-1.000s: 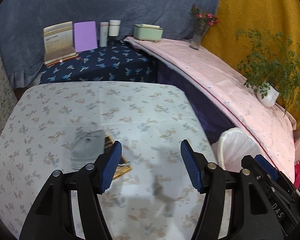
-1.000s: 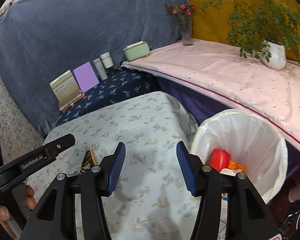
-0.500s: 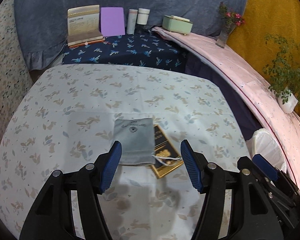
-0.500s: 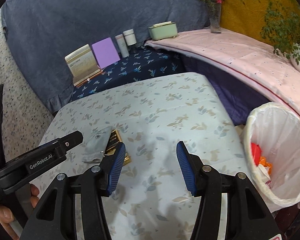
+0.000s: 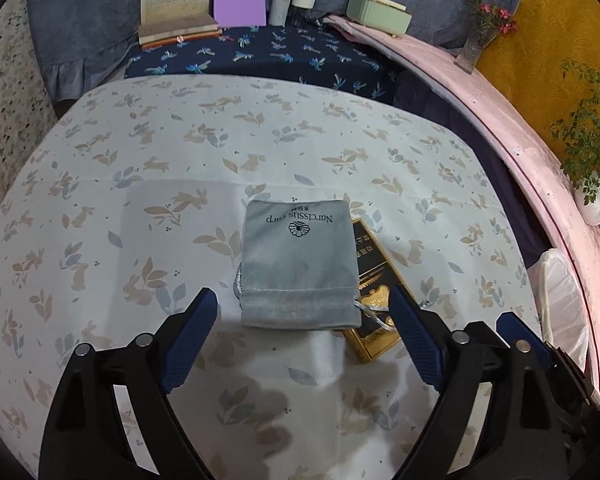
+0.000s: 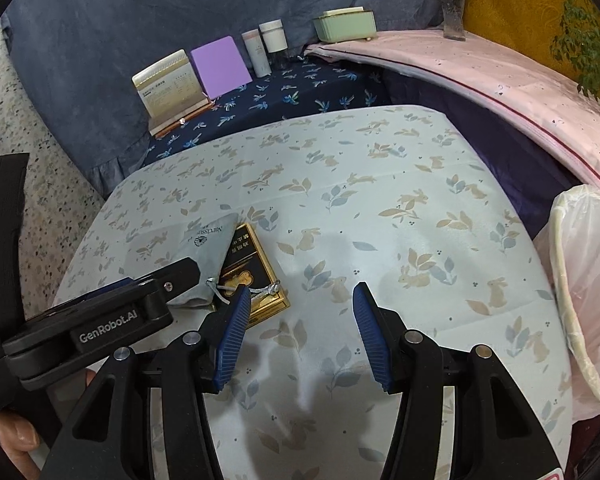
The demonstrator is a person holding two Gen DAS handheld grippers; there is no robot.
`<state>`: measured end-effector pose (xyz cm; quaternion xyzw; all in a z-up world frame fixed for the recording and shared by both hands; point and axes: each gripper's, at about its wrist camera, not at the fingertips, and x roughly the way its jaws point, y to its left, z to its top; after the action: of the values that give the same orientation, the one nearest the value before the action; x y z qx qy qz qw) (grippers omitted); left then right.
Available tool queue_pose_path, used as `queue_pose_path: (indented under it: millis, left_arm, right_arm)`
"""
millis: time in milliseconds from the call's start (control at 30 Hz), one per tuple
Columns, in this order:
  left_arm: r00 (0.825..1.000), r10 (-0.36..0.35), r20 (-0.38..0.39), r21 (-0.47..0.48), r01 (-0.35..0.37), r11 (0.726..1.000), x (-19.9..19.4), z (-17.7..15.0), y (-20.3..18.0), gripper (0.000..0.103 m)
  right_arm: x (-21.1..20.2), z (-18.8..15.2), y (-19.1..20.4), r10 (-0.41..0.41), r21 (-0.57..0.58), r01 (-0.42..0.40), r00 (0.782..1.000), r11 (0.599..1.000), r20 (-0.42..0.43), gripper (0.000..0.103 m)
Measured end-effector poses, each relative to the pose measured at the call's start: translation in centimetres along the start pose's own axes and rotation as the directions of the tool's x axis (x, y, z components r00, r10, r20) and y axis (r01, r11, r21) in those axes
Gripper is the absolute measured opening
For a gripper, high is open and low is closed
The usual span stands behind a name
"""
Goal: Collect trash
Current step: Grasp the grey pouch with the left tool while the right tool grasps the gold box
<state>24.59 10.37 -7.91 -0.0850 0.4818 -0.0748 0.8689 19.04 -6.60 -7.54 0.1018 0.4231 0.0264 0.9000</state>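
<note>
I am holding my left tool (image 5: 302,342) over the near part of the tabletop (image 5: 148,184), its jaws standing wide and having just been opening, with nothing gripped. The grey pouch (image 5: 300,266) is lying flat just beyond the fingertips, its near hem sitting in the gap between them without touching either pad. Its printed name is reading upside down to me.

Under the pouch's right side a black and gold box (image 5: 374,292) is lying at an angle; the pouch is covering its left part, and my right finger is cutting off its near right corner, so I cannot make out its label. A silver cord (image 5: 374,312) is trailing from the pouch across the box.

My right tool (image 6: 298,332) is hovering to the right of both things, jaws at a middling gap and empty, over bare cloth. In its view the left tool's body is hiding the pouch's near end, and my hand (image 6: 18,438) is showing only as a sliver at the bottom left edge.

The bin (image 6: 580,292), lined with a white bag, is standing off the tabletop's right edge; the picture's border is cutting it off and its contents are out of sight. On the far shelf, small boxes and jars are too small to read.
</note>
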Motion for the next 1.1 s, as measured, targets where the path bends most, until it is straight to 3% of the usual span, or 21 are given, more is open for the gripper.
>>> queue_pose_path:
  millis: [300,400,600,733,767,1033,1100]
  left_arm:
    - [0.998,0.030,-0.056,0.010,-0.029,1.000,3.1,0.7,0.1,0.083]
    - [0.998,0.027,-0.050,0.008,-0.026,1.000,3.3,0.8,0.5,0.076]
    - [0.999,-0.020,-0.045,-0.052,0.018,0.998,2.5,0.9,2.4,0.045]
    - [0.999,-0.007,-0.051,-0.062,0.004,0.998,2.5,0.9,3.7,0.019]
    - [0.999,-0.005,-0.051,-0.062,0.002,0.998,2.5,0.9,3.9,0.016]
    - [0.999,-0.013,-0.047,-0.060,0.010,0.998,2.5,1.0,4.8,0.016]
    - [0.999,-0.019,-0.047,-0.056,0.016,0.998,2.5,1.0,4.9,0.017]
  right_arm:
    - [1.9,0.2,-0.2,-0.003,0.007,0.003,1.000,1.000,-0.027,0.052]
    - [2.2,0.3,-0.1,-0.002,0.005,0.002,1.000,1.000,-0.031,0.052]
    - [3.0,0.6,0.8,0.009,-0.010,-0.009,0.999,1.000,-0.042,0.052]
    - [3.6,0.7,1.8,0.018,-0.030,-0.019,0.999,0.999,-0.050,0.052]
    - [3.9,0.7,2.1,0.020,-0.036,-0.022,0.998,0.999,-0.055,0.052]
    - [6.2,0.5,4.6,0.020,-0.100,-0.029,0.995,0.995,-0.093,0.052]
    - [6.6,0.4,4.8,0.022,-0.107,-0.032,0.995,0.994,-0.092,0.057]
